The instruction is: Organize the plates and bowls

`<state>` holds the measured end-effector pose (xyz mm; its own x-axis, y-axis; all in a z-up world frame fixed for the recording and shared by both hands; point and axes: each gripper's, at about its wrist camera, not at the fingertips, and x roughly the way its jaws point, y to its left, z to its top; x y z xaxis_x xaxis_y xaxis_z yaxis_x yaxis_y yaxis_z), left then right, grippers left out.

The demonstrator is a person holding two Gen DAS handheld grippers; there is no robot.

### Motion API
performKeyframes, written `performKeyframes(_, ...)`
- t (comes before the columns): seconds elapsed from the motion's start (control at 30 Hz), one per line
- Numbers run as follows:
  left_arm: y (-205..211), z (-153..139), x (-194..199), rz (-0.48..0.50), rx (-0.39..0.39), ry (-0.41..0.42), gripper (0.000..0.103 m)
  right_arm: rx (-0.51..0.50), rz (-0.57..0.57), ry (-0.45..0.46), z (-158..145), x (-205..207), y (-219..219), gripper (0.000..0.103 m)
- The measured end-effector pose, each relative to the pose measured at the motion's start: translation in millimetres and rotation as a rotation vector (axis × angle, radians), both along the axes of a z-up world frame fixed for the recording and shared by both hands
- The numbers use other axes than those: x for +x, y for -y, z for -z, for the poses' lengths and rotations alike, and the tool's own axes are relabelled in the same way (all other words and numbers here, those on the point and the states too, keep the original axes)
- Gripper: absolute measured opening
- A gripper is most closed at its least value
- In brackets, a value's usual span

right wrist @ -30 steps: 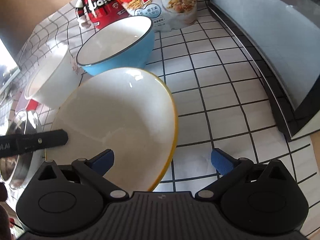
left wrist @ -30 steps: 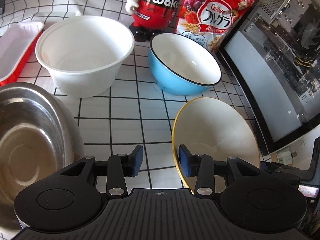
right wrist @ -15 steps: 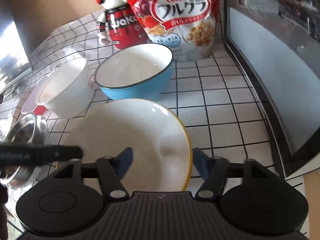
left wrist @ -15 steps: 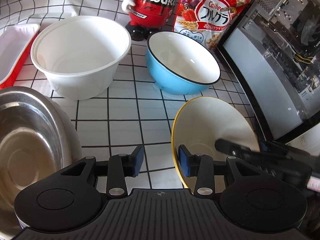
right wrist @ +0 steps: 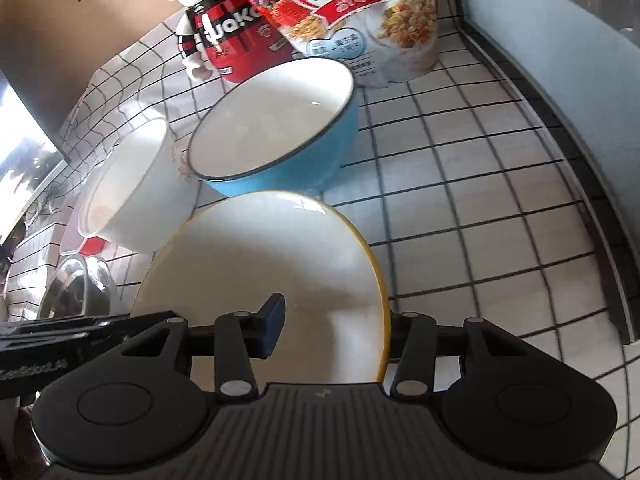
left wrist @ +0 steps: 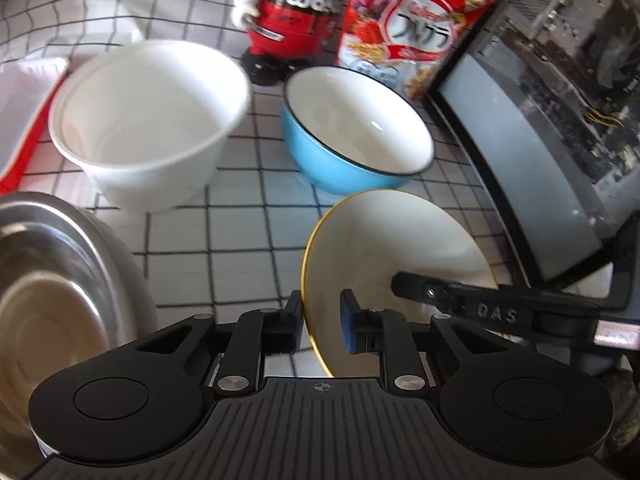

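Grippers point steeply down at one yellow-rimmed bowl (left wrist: 396,248), which sits tilted on the gridded cloth (left wrist: 240,240) near the worktop's near right edge. The left gripper (left wrist: 320,322) straddles the bowl's near left rim; its jaws have just been closing, the outer blue pad against the wall, the inner one a sliver off it. The right gripper (right wrist: 334,330) has also been closing: its inner finger (right wrist: 272,326) lies over the glossy cream inside, the other is hidden behind the right rim, so I cannot tell whether it grips. A steel bowl (left wrist: 44,300), dull and ringed, stands at the near left edge. Farther in stand a blue bowl (left wrist: 352,136) with a thin black rim and a matte white bowl (left wrist: 148,120) with straight walls. A red tray (left wrist: 24,108) lies at the left edge. At the far edge stand a red figurine (left wrist: 292,12) and a crinkled cereal bag (left wrist: 412,20).
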<state>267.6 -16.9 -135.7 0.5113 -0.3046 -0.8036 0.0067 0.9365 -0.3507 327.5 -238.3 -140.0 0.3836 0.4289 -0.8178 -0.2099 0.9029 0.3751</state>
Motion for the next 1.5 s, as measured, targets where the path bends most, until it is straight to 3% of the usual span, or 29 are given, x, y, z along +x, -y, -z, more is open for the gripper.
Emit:
performKeyframes(0.3, -20.7, 5.3, 6.2, -0.091, -0.078, -0.079, 0.020, -0.034, -0.054, -0.002, -1.0, 6.6, -20.2, 0.046)
performKeyframes(0.5, -23.4, 7.5, 9.4, -0.096, -0.096, -0.121, 0.017, -0.093, -0.080, 0.001, -4.1, 6.1, -25.4, 0.045)
performKeyframes(0.7, -25.2, -13.0, 4.7, -0.075, 0.003, -0.083, 0.015, -0.131, -0.016, 0.022, -18.3, 5.2, -24.4, 0.045)
performKeyframes(0.8, -24.2, -29.0, -0.4, -0.050, 0.072, -0.004, 0.015, -0.154, -0.003, 0.041, -27.8, 5.8, -26.6, 0.045)
performKeyframes(1.07, -52.0, -62.0, -3.4, -0.017, -0.074, 0.156, 0.017, -0.174, 0.050, 0.149, -76.9, 3.1, -33.5, 0.047)
performKeyframes(1.17, -61.9, -69.3, -0.4, 0.001, -0.090, 0.193, 0.017, -0.179, 0.047, 0.178, -94.1, 8.7, -43.6, 0.047)
performKeyframes(1.37, -84.5, -78.9, 20.0, -0.039, -0.054, 0.236, 0.017, -0.175, 0.077, 0.182, -123.3, 25.2, -46.7, 0.047)
performKeyframes(1.5, -101.9, -81.4, 32.5, -0.063, -0.169, 0.216, 0.017, -0.180, 0.080, 0.178, -128.4, 40.6, -39.3, 0.047)
